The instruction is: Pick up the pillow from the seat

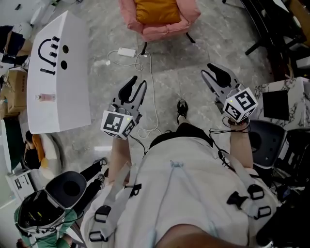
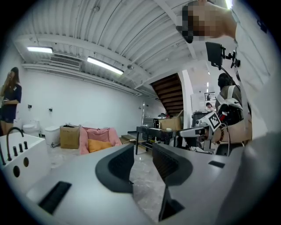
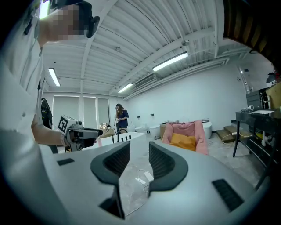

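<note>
An orange pillow (image 1: 155, 10) lies on a pink seat (image 1: 162, 26) at the top of the head view, well beyond both grippers. My left gripper (image 1: 137, 83) and right gripper (image 1: 209, 70) are held up side by side in front of the person's chest, pointing toward the seat. Each is open, with a narrow gap between the jaws and nothing in it. The left gripper view shows its jaws (image 2: 142, 151) with the pillow (image 2: 99, 145) small and far off to the left. Past the jaws (image 3: 139, 151) in the right gripper view, the pillow (image 3: 183, 140) sits to the right in the seat (image 3: 189, 128).
A white tub-like block (image 1: 58, 72) stands left of the path. A white power strip (image 1: 127, 52) and cables lie on the floor before the seat. Black table legs (image 1: 261, 29) are at upper right. Black stools (image 1: 264, 140) flank the person. Another person (image 2: 9, 101) stands far off.
</note>
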Tool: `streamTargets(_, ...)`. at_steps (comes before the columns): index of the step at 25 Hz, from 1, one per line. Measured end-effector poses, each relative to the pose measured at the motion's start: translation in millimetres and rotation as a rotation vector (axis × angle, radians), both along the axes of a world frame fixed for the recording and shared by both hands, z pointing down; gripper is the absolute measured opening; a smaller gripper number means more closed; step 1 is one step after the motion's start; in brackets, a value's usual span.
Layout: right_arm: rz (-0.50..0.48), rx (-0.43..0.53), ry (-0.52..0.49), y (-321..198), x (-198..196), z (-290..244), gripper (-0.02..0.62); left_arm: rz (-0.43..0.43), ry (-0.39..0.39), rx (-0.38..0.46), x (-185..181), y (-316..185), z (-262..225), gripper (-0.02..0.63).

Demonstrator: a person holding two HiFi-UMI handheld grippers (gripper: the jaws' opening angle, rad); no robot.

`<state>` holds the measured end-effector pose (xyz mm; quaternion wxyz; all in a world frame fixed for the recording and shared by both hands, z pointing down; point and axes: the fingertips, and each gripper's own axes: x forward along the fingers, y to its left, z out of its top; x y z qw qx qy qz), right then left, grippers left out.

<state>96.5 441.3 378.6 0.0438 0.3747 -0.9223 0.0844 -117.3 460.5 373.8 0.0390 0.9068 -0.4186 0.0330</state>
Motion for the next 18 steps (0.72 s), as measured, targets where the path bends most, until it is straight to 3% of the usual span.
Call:
streamTargets(9, -0.032, 0.006, -0.011, -98, 47, -8, 0.140, -0.028, -0.007, 0.000, 48, -92, 0, 0.143)
streamTargets(18, -0.060, 0.004, 0.001, -162, 68, -12, 0.162, -0.049, -0.029, -0.041, 57, -141, 3, 0.192)
